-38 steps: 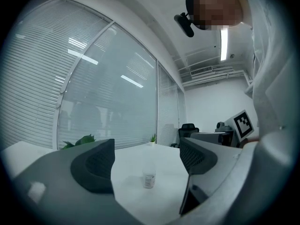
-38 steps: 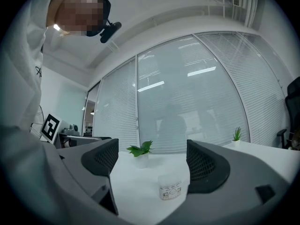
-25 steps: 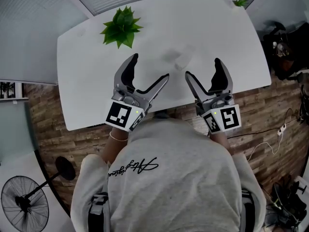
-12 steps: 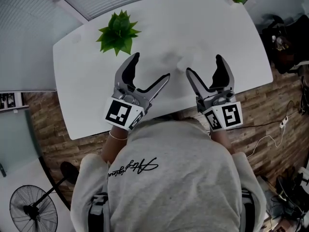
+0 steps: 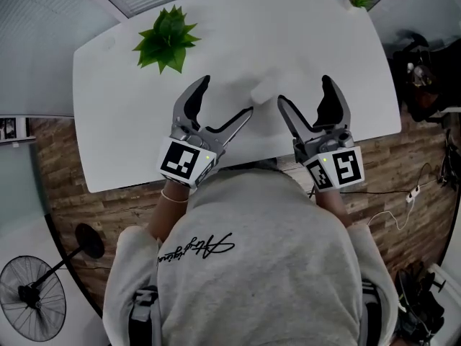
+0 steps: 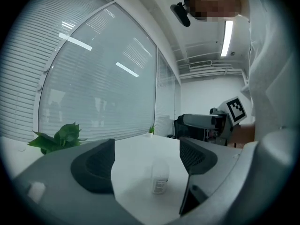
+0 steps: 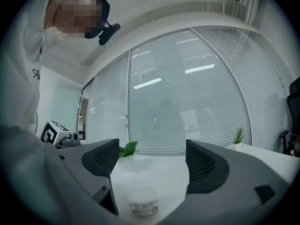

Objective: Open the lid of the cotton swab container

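- On the white tabletop (image 5: pixel 115 85): cotton swab container (image 6: pixel 160 176) stands upright, lid apparently on (overexposed), just ahead of both tongs.
- Left tongs (image 5: pixel 227 96): spread wide, empty.
- Right tongs (image 5: pixel 304 90): spread wide, empty.
- Leafy plant (image 5: pixel 166 38): far-left corner.

A white counter (image 5: pixel 115 121) with a leafy green plant (image 5: pixel 164 38) stands by blind-covered windows (image 6: pixel 93 88). On the wood-plank floor (image 5: pixel 65 200) is a pedestal fan (image 5: pixel 32 305).

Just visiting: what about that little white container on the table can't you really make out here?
Head view: the cotton swab container is a pale smudge, washed out against the white table; lid and outline are lost.
Left gripper view: its label print is too small to read; no lid seam shows.
Right gripper view: its base is cut off by the right gripper's own body.
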A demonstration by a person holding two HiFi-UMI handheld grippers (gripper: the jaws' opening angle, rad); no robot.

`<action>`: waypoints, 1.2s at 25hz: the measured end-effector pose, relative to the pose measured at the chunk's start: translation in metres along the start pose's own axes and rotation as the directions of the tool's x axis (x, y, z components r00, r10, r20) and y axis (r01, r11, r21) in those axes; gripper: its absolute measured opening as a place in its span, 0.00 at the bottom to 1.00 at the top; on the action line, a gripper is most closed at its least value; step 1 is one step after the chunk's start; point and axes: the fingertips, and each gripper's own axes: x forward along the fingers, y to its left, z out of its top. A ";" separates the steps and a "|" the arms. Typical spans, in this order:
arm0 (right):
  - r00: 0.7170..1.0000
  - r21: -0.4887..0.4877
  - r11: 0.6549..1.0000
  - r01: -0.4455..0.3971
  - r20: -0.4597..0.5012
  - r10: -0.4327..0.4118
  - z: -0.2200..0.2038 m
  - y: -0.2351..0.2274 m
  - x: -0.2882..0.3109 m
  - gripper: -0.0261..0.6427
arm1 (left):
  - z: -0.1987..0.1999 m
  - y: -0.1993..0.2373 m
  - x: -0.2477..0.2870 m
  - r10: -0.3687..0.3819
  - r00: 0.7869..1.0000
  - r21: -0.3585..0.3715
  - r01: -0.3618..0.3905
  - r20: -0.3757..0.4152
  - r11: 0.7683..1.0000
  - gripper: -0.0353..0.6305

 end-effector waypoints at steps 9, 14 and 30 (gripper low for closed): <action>0.995 0.011 0.995 -0.100 0.004 0.100 0.003 -0.013 0.005 0.68 | -0.026 -0.009 0.010 0.087 0.994 -0.020 -0.089 -0.068 0.996 0.68; 0.992 0.021 0.992 -0.127 -0.013 0.127 -0.003 -0.017 0.000 0.67 | -0.044 -0.015 0.015 0.113 0.988 -0.026 -0.116 -0.105 0.993 0.68; 0.990 0.034 0.991 -0.126 -0.066 0.128 -0.017 -0.039 -0.021 0.66 | -0.095 -0.031 0.054 0.105 0.971 -0.016 -0.111 -0.215 0.994 0.68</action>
